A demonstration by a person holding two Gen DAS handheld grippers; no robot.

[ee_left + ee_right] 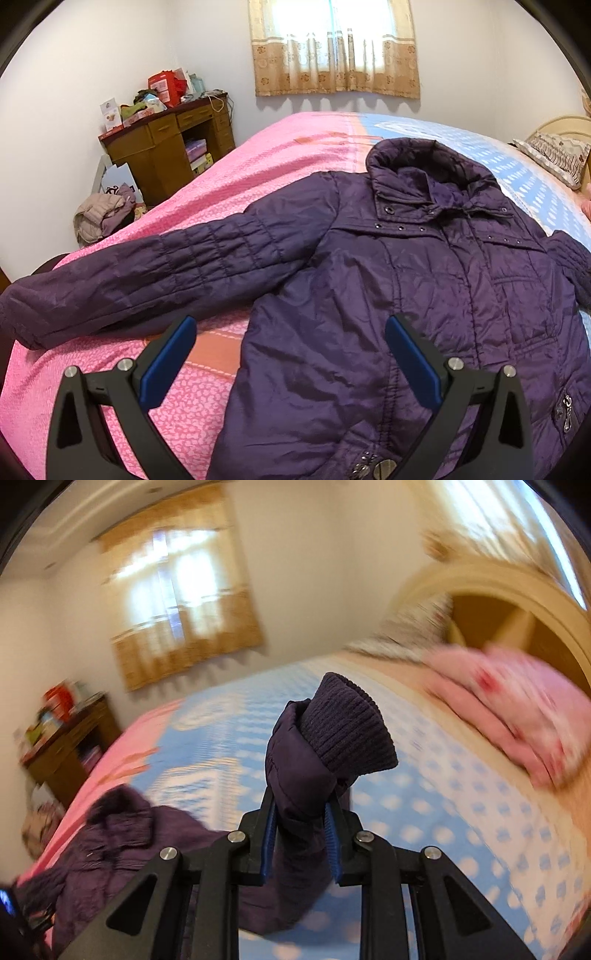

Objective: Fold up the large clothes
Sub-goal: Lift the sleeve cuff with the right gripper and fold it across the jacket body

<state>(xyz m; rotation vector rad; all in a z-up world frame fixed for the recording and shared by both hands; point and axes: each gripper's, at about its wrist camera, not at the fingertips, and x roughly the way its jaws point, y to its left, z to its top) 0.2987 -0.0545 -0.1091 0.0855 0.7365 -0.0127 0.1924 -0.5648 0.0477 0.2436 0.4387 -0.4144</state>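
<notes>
A dark purple quilted jacket (424, 280) lies front-up on the bed, collar toward the far side, one sleeve (147, 277) stretched out to the left. My left gripper (291, 332) hovers open above the jacket's lower left edge, nothing between its blue pads. In the right wrist view, my right gripper (301, 805) is shut on the jacket's other sleeve (306, 775) just below its ribbed knit cuff (347, 731), which sticks up past the fingers. The sleeve is lifted above the bed, and the rest of the jacket (122, 834) lies bunched at the lower left.
The bed has a pink cover (92, 387) on the left and a blue dotted cover (461, 812) on the right. Pillows (517, 716) and a headboard (517, 602) are at the right. A cluttered wooden desk (166, 147) stands in the corner, a clothes pile (103, 218) beside it.
</notes>
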